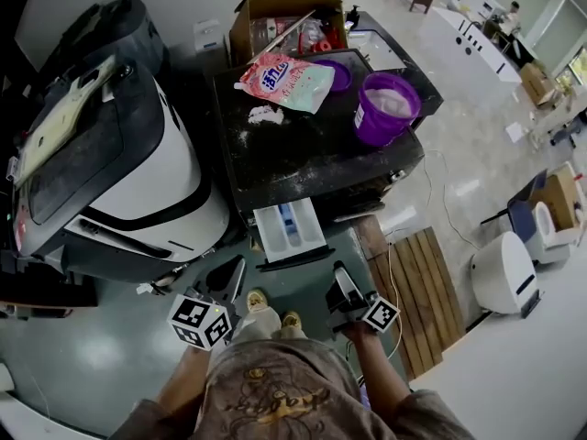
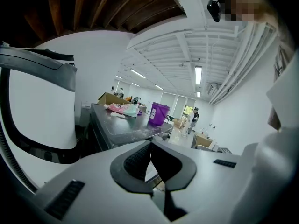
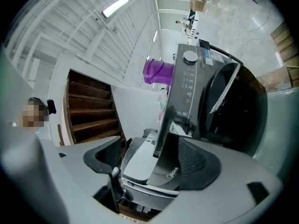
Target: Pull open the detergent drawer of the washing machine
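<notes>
The black washing machine (image 1: 312, 159) stands ahead of me with its white detergent drawer (image 1: 289, 229) pulled out over the floor. My right gripper (image 1: 341, 287) hovers in front of the drawer and a little to its right, apart from it. In the right gripper view the right gripper (image 3: 152, 155) is open, its pads wide apart, and the drawer (image 3: 145, 164) shows beyond them untouched. My left gripper (image 1: 229, 278) hangs to the drawer's left, clear of it. In the left gripper view the left gripper (image 2: 150, 155) is shut, pads meeting on nothing.
On the washer's top lie a pink detergent bag (image 1: 289, 79) and a purple bucket (image 1: 387, 106), with a cardboard box (image 1: 284, 21) behind. A large white and black machine (image 1: 119, 172) stands close on the left. A wooden pallet (image 1: 417, 291) lies right; my feet (image 1: 271, 305) are below the drawer.
</notes>
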